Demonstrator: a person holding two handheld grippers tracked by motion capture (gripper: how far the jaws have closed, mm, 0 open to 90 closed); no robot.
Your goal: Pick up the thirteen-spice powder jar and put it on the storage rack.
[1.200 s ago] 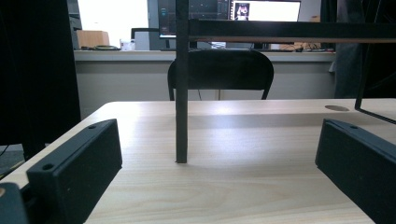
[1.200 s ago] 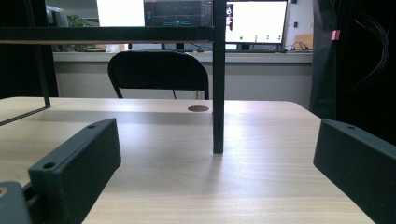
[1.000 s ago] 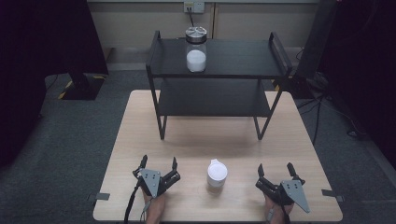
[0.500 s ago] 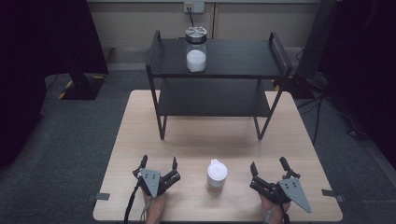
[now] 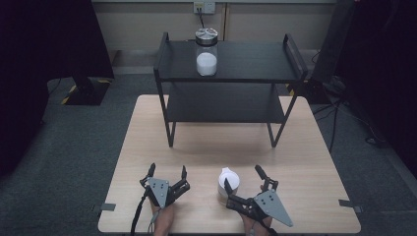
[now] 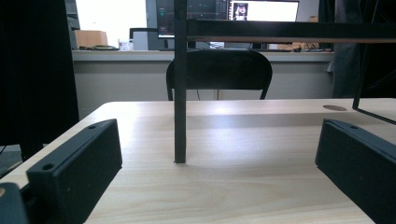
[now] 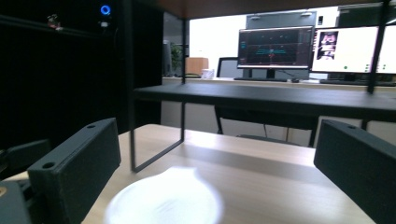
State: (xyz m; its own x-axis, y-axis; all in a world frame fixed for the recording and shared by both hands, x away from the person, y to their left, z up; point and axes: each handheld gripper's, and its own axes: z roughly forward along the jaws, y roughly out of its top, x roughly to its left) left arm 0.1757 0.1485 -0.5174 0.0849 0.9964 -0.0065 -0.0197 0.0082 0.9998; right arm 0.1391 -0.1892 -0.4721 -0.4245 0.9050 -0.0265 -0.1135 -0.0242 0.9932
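Light wooden table (image 5: 147, 147) carries a black two-tier metal shelf rack (image 5: 231, 93) at its far half; a clear glass jar with a metal lid, part-filled with white powder (image 5: 206, 51), stands on the rack's top tier, toward the left. A small white lidded plastic container (image 5: 229, 183) stands on the table near the front edge, right of centre, well apart from the rack. Right gripper (image 5: 244, 182) sits low at the front edge, angled toward the container; its jaws are spread wide and grip nothing, with one jaw just beside the container; contact cannot be told. In the right gripper view the container (image 7: 164, 200) appears blurred, low between the jaws. Left gripper (image 5: 167, 173) rests at the front left, jaws likewise wide apart and empty, facing the rack's front left leg (image 6: 180, 84).
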